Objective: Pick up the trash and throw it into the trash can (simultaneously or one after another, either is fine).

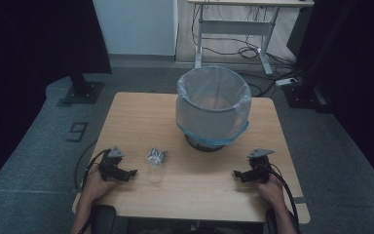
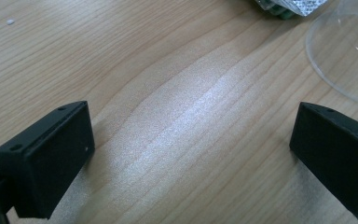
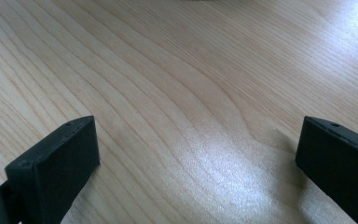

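Observation:
A clear plastic cup (image 1: 155, 171) lies on its side on the wooden table (image 1: 195, 195), with a crumpled silver wrapper (image 1: 157, 155) touching its far end. My left gripper (image 1: 132, 172) rests on the table just left of the cup, open, jaws pointing right. In the left gripper view the cup's rim (image 2: 340, 56) and the wrapper (image 2: 298, 5) sit at the upper right, beyond my left gripper (image 2: 191, 154). My right gripper (image 1: 235, 173) rests at the table's right, open, pointing left over bare wood (image 3: 196, 93), with nothing between the jaws of my right gripper (image 3: 198, 158).
A bin lined with a translucent bag (image 1: 213, 105) stands at the table's far middle. Beyond the table are a desk frame (image 1: 233, 29) with cables on the floor and a dark stand (image 1: 82, 87) at the left. Bare wood lies between the two grippers.

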A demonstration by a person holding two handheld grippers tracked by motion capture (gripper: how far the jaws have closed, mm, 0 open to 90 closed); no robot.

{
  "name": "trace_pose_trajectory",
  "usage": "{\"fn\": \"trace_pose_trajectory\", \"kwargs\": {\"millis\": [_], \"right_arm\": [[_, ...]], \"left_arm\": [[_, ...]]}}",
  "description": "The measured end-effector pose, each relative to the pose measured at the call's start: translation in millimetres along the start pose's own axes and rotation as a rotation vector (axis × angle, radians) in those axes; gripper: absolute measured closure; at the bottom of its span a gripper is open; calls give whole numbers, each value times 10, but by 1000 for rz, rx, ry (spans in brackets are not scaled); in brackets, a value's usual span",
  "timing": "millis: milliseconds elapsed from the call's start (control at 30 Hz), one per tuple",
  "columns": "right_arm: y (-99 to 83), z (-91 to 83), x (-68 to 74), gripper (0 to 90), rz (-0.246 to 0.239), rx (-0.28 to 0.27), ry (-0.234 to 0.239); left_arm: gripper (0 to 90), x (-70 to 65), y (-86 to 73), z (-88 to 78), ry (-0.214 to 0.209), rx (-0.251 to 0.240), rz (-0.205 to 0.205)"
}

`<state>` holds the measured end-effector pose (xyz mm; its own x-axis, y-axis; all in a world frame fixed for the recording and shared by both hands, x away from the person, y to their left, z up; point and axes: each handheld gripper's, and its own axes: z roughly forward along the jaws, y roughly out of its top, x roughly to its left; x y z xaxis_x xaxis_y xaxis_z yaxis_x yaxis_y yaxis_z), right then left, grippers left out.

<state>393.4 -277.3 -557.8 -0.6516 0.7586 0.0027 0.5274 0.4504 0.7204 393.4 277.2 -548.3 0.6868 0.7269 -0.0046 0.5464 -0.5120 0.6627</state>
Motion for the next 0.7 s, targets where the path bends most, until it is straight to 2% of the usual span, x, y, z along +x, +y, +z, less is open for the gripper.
{"fn": "trace_pose_trajectory", "kwargs": {"millis": [400, 700], "right_arm": [[-9, -8, 12, 0, 9, -1, -12], [-11, -11, 24, 0, 18, 0, -20]], "left_arm": [[0, -26, 11, -2, 11, 10, -10], [0, -55, 17, -26, -3, 34, 8]]}}
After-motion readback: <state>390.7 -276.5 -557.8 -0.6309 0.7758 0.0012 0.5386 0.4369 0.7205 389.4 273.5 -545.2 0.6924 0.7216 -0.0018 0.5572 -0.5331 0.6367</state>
